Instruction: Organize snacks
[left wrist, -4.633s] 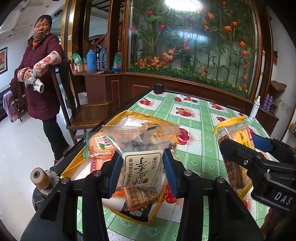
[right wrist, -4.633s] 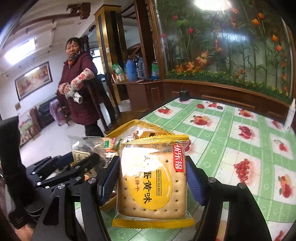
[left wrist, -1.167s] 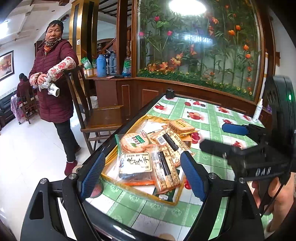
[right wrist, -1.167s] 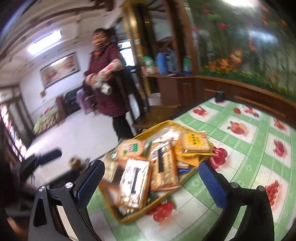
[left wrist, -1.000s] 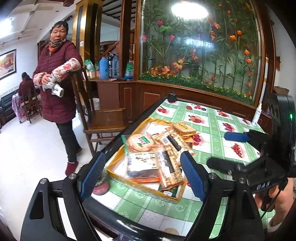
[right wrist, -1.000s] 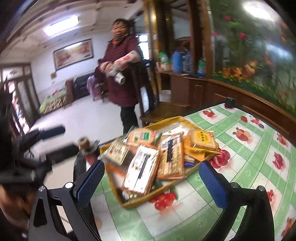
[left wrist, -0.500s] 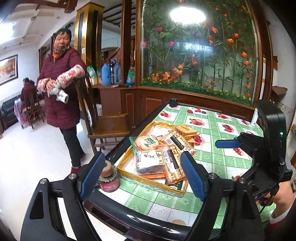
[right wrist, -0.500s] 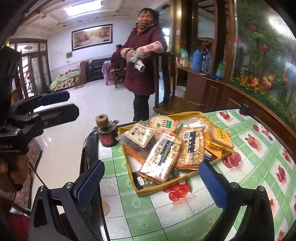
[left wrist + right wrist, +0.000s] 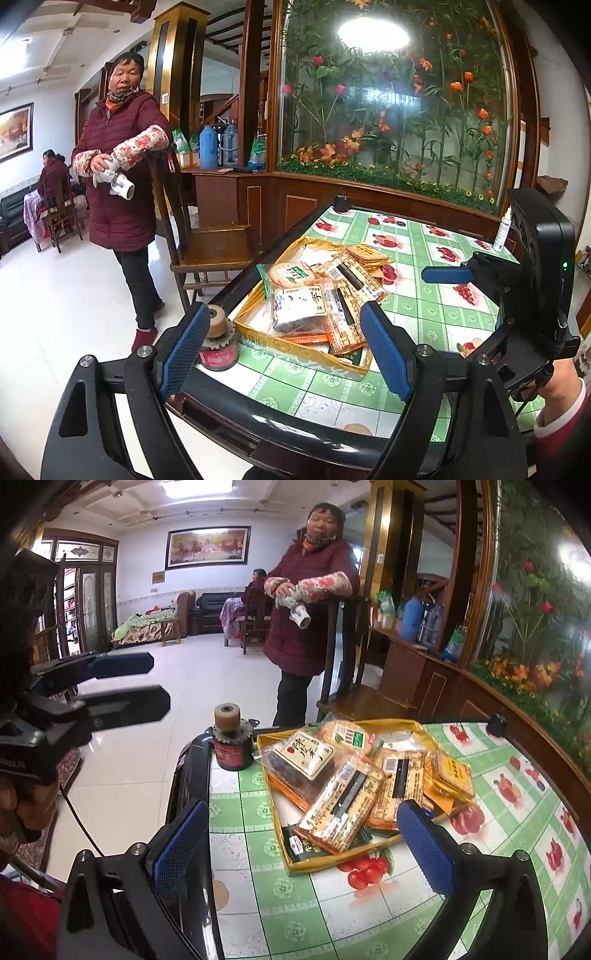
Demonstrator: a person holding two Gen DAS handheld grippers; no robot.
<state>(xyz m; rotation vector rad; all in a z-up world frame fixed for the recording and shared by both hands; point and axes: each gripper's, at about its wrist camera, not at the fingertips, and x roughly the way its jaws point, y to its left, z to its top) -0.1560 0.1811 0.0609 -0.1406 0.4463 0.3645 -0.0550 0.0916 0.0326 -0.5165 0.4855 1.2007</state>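
The left gripper is spread wide with nothing between its blue pads, held off the near edge of the table and looking across at the snacks. The right gripper is likewise released and empty, its jaws far apart, hovering above the table's corner, with the tray framed between its fingers.

The snacks lie heaped in a shallow yellow tray close to the table's corner. On top, toward the left side, is a clear bag with a white label and dark contents; beside it lie two long cracker packs with black stripes, and at the far right a yellow biscuit pack. A round cracker pack with a green label sits at the back, and a dark green packet pokes out from under the pile at the tray's front. A small red jar with a cork-like top stands just beside the tray on the table's edge.

Judging by the full tray and the two empty grippers, the gathering step looks done — nothing loose shows on the tablecloth. Any further move would be tidying: either gripper would need to come down over the tray and close on one pack's edge — the topmost ones overlap and slide easily — without nudging the jar off the corner.
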